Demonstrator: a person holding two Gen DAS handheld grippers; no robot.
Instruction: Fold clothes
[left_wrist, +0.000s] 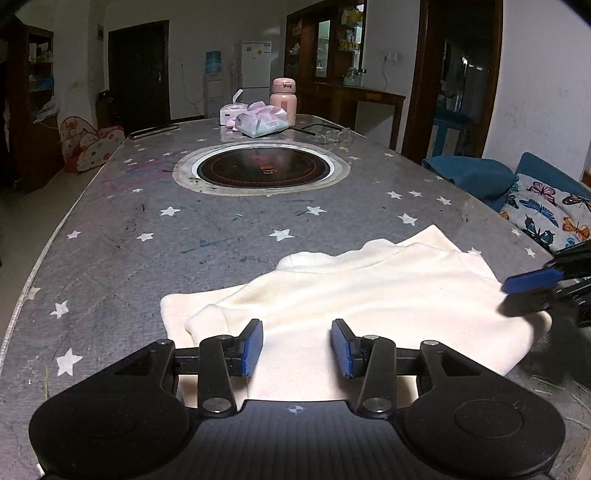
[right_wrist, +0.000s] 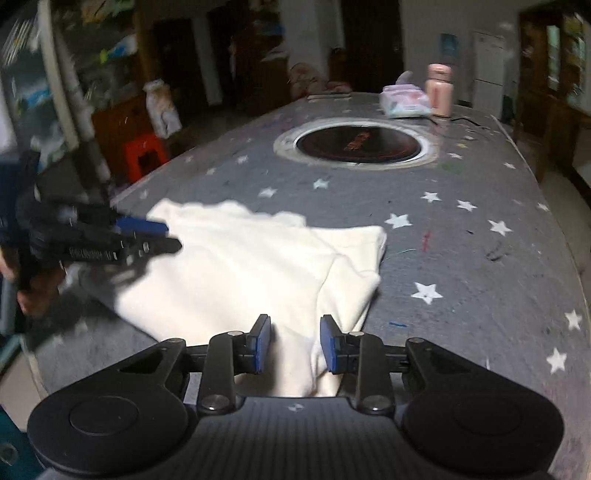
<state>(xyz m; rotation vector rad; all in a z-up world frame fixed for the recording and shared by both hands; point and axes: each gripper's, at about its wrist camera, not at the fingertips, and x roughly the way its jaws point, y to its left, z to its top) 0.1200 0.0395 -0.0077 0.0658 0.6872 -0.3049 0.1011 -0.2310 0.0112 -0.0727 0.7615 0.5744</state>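
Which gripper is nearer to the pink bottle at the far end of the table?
Neither clearly: the left gripper and the right gripper both hover over the cream garment, far from the pink bottle.

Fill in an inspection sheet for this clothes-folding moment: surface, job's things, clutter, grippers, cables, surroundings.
Surface: grey star-print table cover, scuffed, with a round black cooktop set in the middle.
Job's things: one cream garment, partly folded, lying flat at the near end.
Clutter: pink bottle and tissue packs at the far end.
Grippers: left gripper open over the garment, pads not touching it; right gripper open, a raised fold between its pads, no press visible.
Cables: thin dark cable near the bottle.
Surroundings: fridge, water dispenser, butterfly cushion, red stool.
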